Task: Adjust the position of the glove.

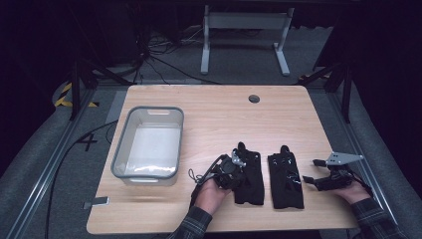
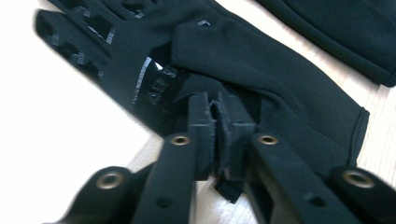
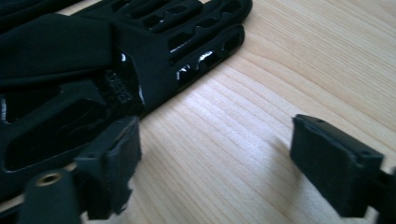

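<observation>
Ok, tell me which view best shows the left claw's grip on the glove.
The left gripper view: the left claw pinches a fold of the left glove. The high view shows it small, the hand covering it.

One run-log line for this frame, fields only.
left gripper: shut on left glove | right gripper: open, beside right glove | bin: untouched

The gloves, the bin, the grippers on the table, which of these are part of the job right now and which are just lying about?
In the job:
left glove, pinched in the left gripper
right glove, beside the open right gripper

Lying about:
clear bin, apart at the left
table's cable hole
</observation>
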The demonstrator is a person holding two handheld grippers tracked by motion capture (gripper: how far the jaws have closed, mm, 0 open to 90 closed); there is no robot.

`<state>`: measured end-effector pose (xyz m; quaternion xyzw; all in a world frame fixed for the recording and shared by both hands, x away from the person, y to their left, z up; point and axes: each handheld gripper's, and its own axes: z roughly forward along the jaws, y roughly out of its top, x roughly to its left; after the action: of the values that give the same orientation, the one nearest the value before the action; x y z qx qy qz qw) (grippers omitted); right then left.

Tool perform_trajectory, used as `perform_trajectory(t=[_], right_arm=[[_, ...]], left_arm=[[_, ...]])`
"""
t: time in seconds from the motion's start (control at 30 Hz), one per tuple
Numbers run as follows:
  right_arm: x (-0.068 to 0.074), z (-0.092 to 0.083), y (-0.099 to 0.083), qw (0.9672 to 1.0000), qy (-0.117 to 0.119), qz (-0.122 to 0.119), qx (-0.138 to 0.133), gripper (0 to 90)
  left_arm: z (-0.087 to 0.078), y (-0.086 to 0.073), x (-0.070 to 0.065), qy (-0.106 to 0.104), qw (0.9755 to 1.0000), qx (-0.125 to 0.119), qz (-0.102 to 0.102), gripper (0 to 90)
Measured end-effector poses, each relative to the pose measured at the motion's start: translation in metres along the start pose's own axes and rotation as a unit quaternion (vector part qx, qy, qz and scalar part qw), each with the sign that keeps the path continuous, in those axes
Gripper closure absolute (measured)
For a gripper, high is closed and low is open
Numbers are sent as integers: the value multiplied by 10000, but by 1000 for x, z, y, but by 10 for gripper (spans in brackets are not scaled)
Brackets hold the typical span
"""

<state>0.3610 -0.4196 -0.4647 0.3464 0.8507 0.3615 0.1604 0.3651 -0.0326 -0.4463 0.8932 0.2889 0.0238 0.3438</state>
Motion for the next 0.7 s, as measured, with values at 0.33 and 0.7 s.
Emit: perform_trajectory(t=[0.33,0.7], right_arm=[[12,-7,10,9991,327,-176,-185,555],[29,5,26,9965,742,-365,-139,897]], left_arm=[[-12,-6,20,370,9982,-308,-353,565],[-1,0,28,375,9970,-417,-527,503]])
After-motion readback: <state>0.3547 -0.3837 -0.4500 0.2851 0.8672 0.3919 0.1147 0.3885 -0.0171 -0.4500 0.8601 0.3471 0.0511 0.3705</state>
